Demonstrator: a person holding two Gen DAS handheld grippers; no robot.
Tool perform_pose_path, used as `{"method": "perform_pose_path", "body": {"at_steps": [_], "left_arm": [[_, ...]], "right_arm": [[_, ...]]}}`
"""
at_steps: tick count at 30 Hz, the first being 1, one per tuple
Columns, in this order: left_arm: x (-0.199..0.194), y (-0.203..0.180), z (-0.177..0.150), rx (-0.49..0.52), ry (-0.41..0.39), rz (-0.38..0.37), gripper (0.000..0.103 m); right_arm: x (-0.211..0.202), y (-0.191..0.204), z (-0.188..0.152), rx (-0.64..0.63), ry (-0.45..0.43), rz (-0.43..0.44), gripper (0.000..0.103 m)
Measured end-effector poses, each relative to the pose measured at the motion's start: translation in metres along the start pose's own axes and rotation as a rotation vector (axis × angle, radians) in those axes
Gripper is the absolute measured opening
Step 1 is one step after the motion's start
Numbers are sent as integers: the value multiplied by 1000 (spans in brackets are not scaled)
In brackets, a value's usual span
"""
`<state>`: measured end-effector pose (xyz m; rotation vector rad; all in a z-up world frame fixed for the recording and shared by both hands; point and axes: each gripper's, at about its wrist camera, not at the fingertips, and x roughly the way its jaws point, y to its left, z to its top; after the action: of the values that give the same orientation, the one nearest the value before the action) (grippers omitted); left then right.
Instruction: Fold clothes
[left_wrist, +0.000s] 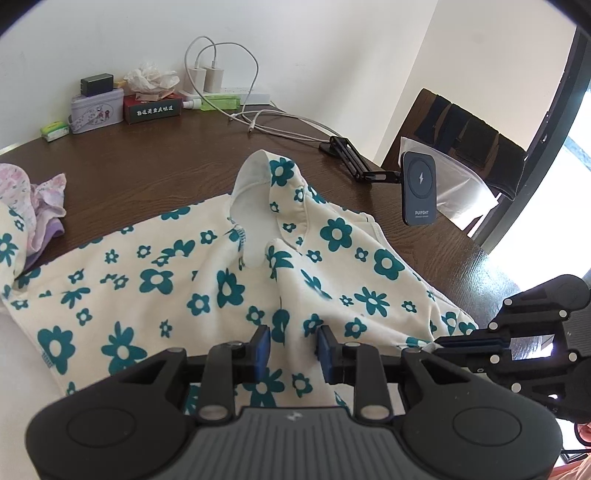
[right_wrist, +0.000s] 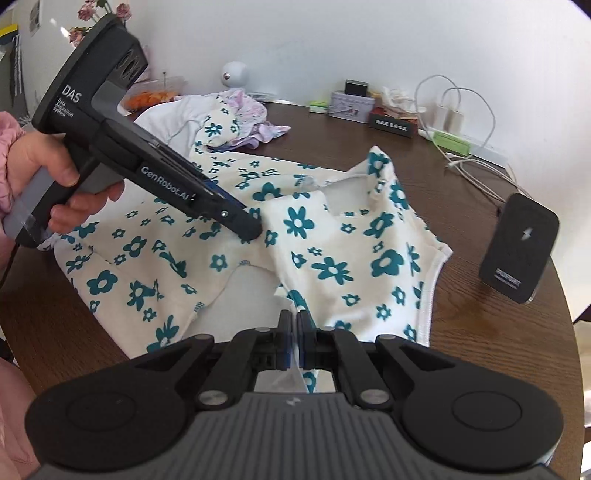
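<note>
Left wrist view: the left gripper (left_wrist: 293, 345) tilts down over the floral garment (left_wrist: 207, 291) spread on the brown table (left_wrist: 155, 166); its blue pads stand partly apart with a raised fold of cloth between them (whether they pinch it I cannot tell).

Right wrist view: the right gripper (right_wrist: 293, 339) points downward at the garment's near edge, jaws together, clamped on a white strip of fabric. A hand (right_wrist: 48, 173) holds the left gripper's handle, its tip on the cloth.
</note>
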<state>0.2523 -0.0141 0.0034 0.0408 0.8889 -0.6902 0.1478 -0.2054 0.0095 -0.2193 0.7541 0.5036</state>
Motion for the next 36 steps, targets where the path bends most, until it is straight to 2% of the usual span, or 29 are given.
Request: {"method": "perform_pose_path", "body": {"at_steps": [2, 3, 4, 5, 6, 9, 11, 14, 17, 19, 21, 24, 27, 30, 32, 36], "left_arm": [[1, -2, -1, 3, -2, -25, 33], [0, -4, -2, 7, -5, -31, 41], [0, -6, -2, 11, -9, -37, 44], [-2, -7, -3, 12, -13, -42, 45], [-4, -8, -5, 12, -18, -47, 45], [-9, -12, -8, 18, -28, -62, 45], [-9, -16, -11, 30, -29, -58, 45], [-6, -26, -16, 68, -36, -43, 44], [2, -36, -18, 89, -39, -52, 45], [6, -41, -18, 92, -40, -60, 50], [7, -45, -18, 108, -39, -58, 54], [-13, -37, -20, 106, -69, -76, 58], [-49, -6, -22, 26, -145, -32, 67], [-77, 38, -26, -113, -194, 105, 70], [-86, 70, -29, -236, -192, 192, 68], [-82, 120, -30, -429, -169, 210, 62]], "right_arm": [[-1, -6, -4, 20, 9, 16, 7], [-3, -8, -4, 39, 5, 51, 17], [-4, -11, -2, 63, -8, 83, 44], [-7, -13, 2, 83, -28, 103, 56], [-10, -15, 8, 87, -51, 116, 59], [-8, -28, 34, 95, -100, 142, 59], [5, -49, 57, 119, -95, 156, 58], [42, -70, 89, 149, -25, 189, 54], [89, -73, 111, 129, 71, 183, 43], [115, -69, 112, 118, 132, 182, 27], [131, -64, 107, 95, 173, 171, 18], [131, -63, 99, 84, 165, 159, 18], [117, -74, 94, 125, 105, 199, 20], [106, -89, 93, 163, 61, 200, 24], [105, -95, 94, 183, 47, 202, 25], [113, -93, 93, 194, 55, 192, 32]]}}
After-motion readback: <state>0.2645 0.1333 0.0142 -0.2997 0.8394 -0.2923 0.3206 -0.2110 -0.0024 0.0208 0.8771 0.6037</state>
